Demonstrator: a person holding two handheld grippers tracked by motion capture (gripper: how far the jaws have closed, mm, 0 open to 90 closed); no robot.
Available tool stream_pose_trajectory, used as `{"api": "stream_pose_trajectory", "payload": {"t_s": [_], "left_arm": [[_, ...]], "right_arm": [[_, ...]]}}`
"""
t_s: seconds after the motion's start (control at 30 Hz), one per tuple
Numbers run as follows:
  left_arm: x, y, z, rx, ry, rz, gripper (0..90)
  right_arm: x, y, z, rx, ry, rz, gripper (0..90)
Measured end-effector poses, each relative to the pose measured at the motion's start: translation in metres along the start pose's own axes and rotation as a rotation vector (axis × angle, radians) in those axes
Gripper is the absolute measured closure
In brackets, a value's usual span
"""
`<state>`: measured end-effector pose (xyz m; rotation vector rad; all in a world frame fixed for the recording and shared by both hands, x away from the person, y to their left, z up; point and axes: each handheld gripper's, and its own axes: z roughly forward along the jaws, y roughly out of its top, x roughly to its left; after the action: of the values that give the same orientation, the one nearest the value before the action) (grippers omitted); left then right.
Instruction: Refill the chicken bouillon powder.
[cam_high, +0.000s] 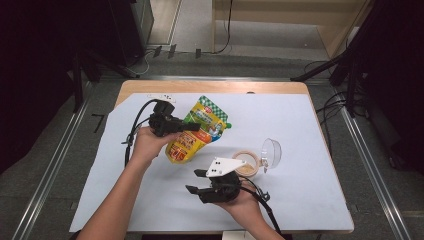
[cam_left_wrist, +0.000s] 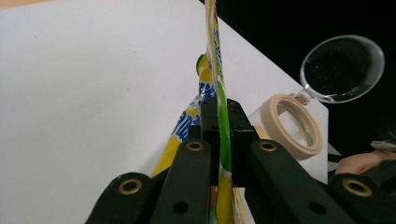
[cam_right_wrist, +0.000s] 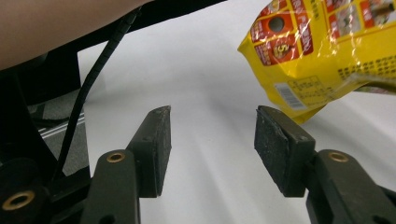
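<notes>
Holding the yellow pouch (cam_high: 196, 131) by its thin flat edge, we lift it just beside the jar (cam_high: 246, 163), toward the tabletop's (cam_high: 300, 125) middle. We judge it soft, crinkly and a little slippery, its filled belly sagging, so the sealed rim is the safest place to pinch. Our left tongs (cam_left_wrist: 218, 122) are clenched on that edge; our right tongs (cam_right_wrist: 212, 135) hang released near the jar, nothing between them. We count one pouch, one jar, and one clear lid (cam_high: 270, 152) flipped open at the jar's far side.
</notes>
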<state>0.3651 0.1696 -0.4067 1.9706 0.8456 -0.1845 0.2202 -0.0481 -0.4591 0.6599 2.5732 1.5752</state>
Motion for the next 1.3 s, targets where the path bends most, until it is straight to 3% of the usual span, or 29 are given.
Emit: {"api": "stream_pose_trajectory", "payload": {"t_s": [0.57, 1.3], "left_arm": [[0.006, -0.01, 0.002, 0.005, 0.002, 0.004, 89.2], [-0.002, -0.027, -0.028, 0.019, 0.006, -0.001, 86.2]], "right_arm": [[-0.002, 0.003, -0.005, -0.009, 0.004, 0.02, 47.1], [-0.007, 0.013, -0.025, 0.016, -0.029, 0.053, 47.1]]}}
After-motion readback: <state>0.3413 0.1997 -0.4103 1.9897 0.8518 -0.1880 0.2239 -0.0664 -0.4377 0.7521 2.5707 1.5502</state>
